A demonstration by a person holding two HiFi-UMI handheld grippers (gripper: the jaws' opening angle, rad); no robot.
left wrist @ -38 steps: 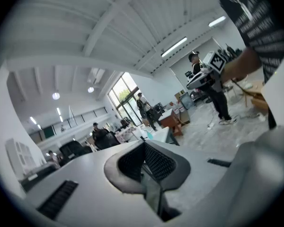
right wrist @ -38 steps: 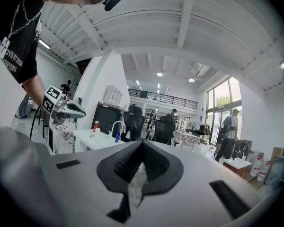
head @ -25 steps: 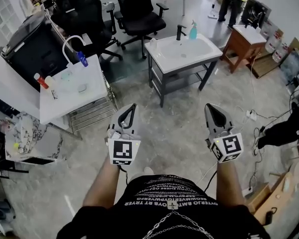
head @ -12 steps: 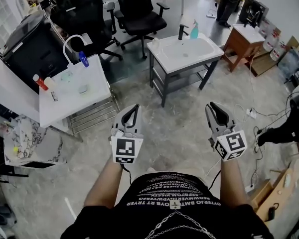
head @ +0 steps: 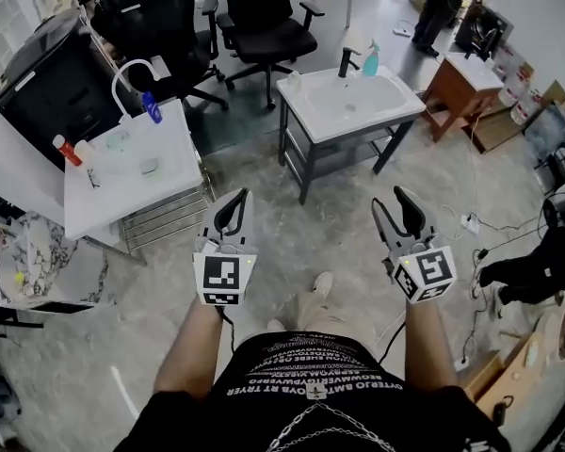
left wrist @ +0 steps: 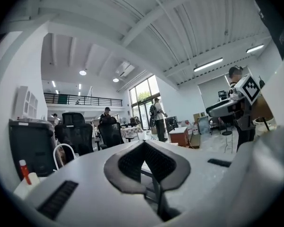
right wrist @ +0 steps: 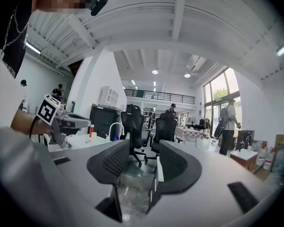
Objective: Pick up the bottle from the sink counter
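Bottle [head: 368,60] in my head view is a small teal one with a pale spray top. It stands upright at the back right of the white sink counter [head: 310,111], just right of the black faucet [head: 342,61]. It sits well ahead of both grippers, up the frame and nearer the right one's line than the left's. On the left, my left gripper [head: 235,200] is held out on a bare, nearly straight forearm, nose toward the counter. Its jaws meet at the tips with nothing between them. On the right, my right gripper [head: 393,201] hangs level with it over the grey floor [head: 330,224], angled slightly inward. Its jaws are spreading, already clearly parted, with nothing between them. Neither gripper is near the bottle.
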